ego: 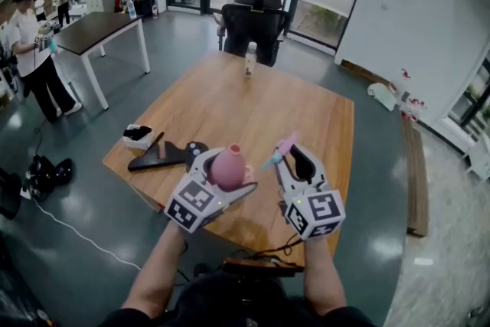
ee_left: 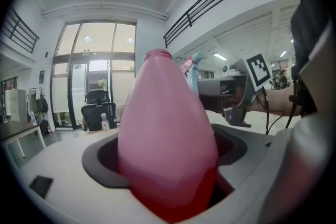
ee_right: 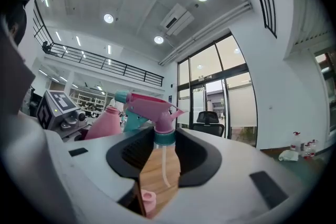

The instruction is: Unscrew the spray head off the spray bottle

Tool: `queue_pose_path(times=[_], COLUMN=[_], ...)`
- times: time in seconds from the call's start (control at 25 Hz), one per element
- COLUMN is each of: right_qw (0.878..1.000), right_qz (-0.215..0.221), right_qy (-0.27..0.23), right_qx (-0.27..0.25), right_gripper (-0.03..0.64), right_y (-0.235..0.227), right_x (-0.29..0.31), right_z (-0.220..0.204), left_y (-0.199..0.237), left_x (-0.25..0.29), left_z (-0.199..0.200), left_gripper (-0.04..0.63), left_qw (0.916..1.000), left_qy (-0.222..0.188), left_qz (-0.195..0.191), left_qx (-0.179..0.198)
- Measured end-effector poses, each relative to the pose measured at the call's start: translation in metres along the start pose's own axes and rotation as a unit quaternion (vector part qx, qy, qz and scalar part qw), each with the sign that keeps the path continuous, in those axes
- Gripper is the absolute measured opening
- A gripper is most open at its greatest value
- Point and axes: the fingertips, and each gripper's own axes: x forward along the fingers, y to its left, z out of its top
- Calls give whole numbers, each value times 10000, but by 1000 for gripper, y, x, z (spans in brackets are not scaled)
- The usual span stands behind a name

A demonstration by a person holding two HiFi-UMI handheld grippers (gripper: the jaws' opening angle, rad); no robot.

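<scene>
**Spray head off, one part in each gripper**

We hold both grippers up over the near edge of the wooden table [ego: 230,103], side by side and close together.

The left gripper [ego: 227,176] has its jaws closed on the pink bottle [ee_left: 165,128]. They stand wide apart, because they clasp the fat lower body. The bottle stands upright in them, and its neck [ee_left: 158,53] is bare and open at the top.

The right gripper [ego: 293,158] has its jaws closed on the spray head [ee_right: 152,107]. They stand partly apart and pinch the teal collar [ee_right: 164,137] from both sides. The head is pink with a teal nozzle that points toward the bottle. Its clear tube [ee_right: 165,165] hangs free below the collar, with the tabletop showing behind it.

The spray head is apart from the bottle, just beside it on the right and near the height of the neck. From the left gripper view we see the head's tip peeking out behind the bottle's shoulder.

On the table to the left lie a black tool [ego: 164,155] and a small black-and-white box [ego: 138,136]. A small bottle [ego: 249,59] stands at the far edge, in front of a black chair [ego: 256,8]. A person [ego: 31,50] stands at far left beside another table [ego: 99,31].
</scene>
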Motion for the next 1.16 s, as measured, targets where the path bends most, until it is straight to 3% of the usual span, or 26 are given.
queue_pose_path(times=[1.16], right_qw=[10000], right_qz=[-57], right_qy=[19], right_qx=[-73], right_gripper=[132], right_y=[-1], right_x=[-1], right_z=[5], left_y=[1], left_x=[0], left_z=[3], left_gripper=[442], left_qw=[10000], left_qy=[-57], left_qz=[32], left_qx=[51])
